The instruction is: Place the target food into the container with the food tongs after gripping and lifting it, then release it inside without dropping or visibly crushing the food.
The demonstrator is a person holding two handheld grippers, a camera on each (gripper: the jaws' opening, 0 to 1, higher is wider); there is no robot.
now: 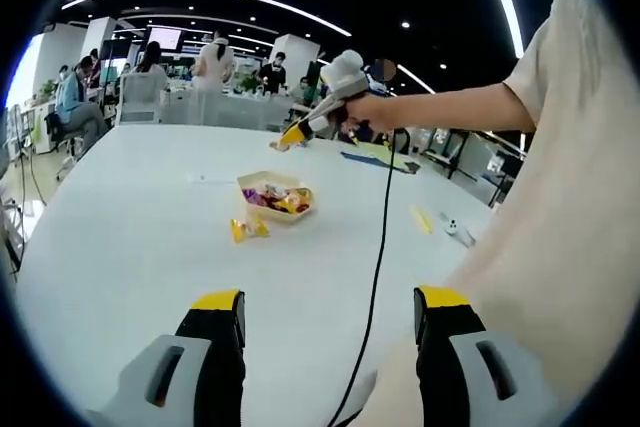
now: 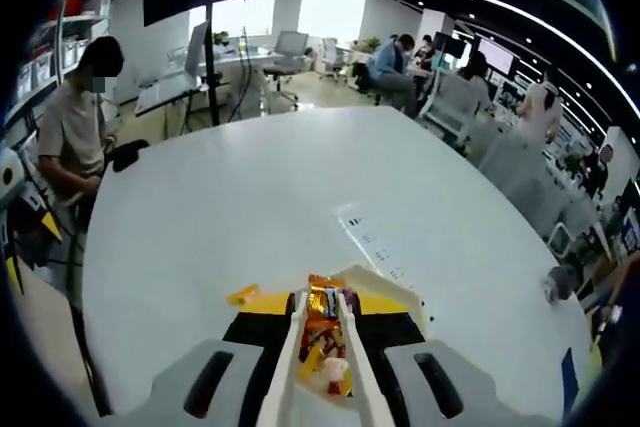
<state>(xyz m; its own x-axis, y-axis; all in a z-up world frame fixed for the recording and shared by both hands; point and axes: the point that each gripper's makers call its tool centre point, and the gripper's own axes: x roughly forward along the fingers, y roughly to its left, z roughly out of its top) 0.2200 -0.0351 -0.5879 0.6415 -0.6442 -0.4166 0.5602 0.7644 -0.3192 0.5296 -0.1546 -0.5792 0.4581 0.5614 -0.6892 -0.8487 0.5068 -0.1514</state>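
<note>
- While the right gripper (image 1: 300, 132) hangs well above the white table (image 1: 130, 237), its jaws are pressed in on the food tongs (image 2: 290, 347), and the tongs pinch an orange-wrapped sweet (image 2: 322, 302) at their tips.
- So gripping and lifting look done. The wrapper shows no obvious squashing, though it is small and I would not swear to it.
- What is left, as I judge it: carrying the sweet over the container (image 1: 262, 181), lowering it inside and easing the tongs apart.
- The container sits on the table below and nearer than the raised tongs, not under them. It already holds several bright wrapped sweets.
- 1 yellow-wrapped sweet (image 1: 248, 229) lies on the table just beside the container, outside it.
- The left gripper (image 1: 330, 307) has its 2 yellow-tipped jaws spread wide with nothing between them, low over the near table.
- The left gripper view gives the layout: the container, the loose sweet, the hand (image 1: 365, 107) holding the right gripper aloft, and the black cable (image 1: 378, 247) trailing down from it.
- The right gripper view gives the grip itself: the 2 white tong arms running up between the jaws and closing on the sweet, with bare table beyond. More colour shows lower between the arms; whether that is the same sweet I cannot tell.
</note>
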